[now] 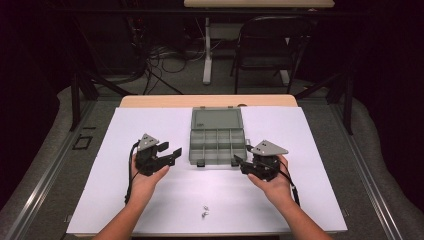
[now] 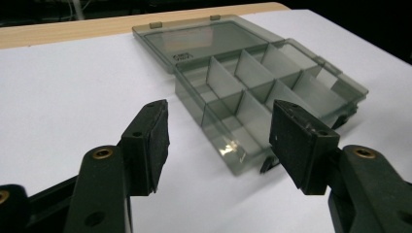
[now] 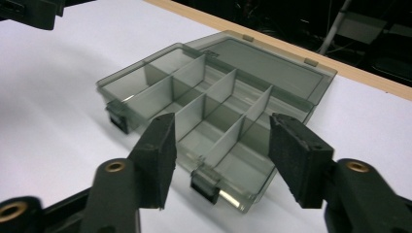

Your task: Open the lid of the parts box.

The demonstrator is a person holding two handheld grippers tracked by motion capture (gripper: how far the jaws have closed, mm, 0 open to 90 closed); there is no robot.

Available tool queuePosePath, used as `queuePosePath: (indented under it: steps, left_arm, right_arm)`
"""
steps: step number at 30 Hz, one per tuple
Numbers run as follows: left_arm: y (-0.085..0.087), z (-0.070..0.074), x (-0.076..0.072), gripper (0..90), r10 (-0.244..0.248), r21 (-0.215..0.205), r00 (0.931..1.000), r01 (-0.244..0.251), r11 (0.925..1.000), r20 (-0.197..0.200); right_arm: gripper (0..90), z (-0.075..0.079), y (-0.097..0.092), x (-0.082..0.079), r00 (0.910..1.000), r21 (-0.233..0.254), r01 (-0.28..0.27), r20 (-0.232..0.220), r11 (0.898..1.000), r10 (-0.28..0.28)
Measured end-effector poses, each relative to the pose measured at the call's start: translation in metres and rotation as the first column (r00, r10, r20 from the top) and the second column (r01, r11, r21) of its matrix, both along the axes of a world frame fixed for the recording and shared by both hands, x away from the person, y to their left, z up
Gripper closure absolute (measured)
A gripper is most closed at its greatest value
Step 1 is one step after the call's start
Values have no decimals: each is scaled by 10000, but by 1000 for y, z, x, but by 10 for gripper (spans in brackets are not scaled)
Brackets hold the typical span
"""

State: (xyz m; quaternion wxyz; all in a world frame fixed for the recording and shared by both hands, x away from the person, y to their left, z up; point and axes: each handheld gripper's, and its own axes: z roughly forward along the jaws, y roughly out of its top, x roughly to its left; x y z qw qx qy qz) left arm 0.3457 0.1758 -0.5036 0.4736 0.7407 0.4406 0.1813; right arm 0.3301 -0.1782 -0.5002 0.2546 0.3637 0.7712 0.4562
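While the open box [image 1: 218, 135] lay on the bench [image 1: 125, 200] between both hands, the left tongs [image 1: 167, 152] and right tongs [image 1: 240, 162] stood spread and empty, equally near its front corners.

Bright surface, dark room
Light from above washes the white surface [image 1: 150, 200] evenly; surroundings sink into black, shadows are soft, and the near jaws look slightly blurred.
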Motion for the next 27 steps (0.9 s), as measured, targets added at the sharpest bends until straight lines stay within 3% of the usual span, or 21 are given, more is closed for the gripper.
queuePosePath:
  steps: [3, 8, 13, 15, 16, 20, 27]
  left_arm:
    - [6, -4, -10, 381, -85, 39, 9998, 84, 10000, 204]
    - [13, -11, -19, 375, -24, -33, 9999, 25, 10000, 161]
    - [18, -16, -27, 368, 50, 180, 9996, -55, 9998, 270]
    - [19, -16, -32, 367, 81, 198, 9991, -89, 9998, 423]
    - [20, -16, -34, 367, 99, 197, 9986, -109, 9997, 529]
    - [21, -15, -42, 366, 46, 346, 9971, -73, 9994, 755]
    - [18, -22, -41, 366, -91, 347, 9976, 67, 9994, 691]
  right_arm:
    - [405, -3, -1, -8, 9999, 28, -103, 60, 9999, 103]
    - [405, -11, -3, -19, 9995, 41, -308, -54, 9995, 308]
    - [397, -19, -3, -31, 9979, 29, -605, -231, 9982, 605]
    - [391, -23, -2, -36, 9974, 107, -695, -181, 9975, 697]
    - [391, -23, -3, -39, 9964, -15, -765, -381, 9971, 764]
    - [390, -28, -1, -45, 9959, 161, -889, -180, 9959, 892]
    - [432, -36, 9, -47, 9917, 7, -1231, -364, 9924, 1231]
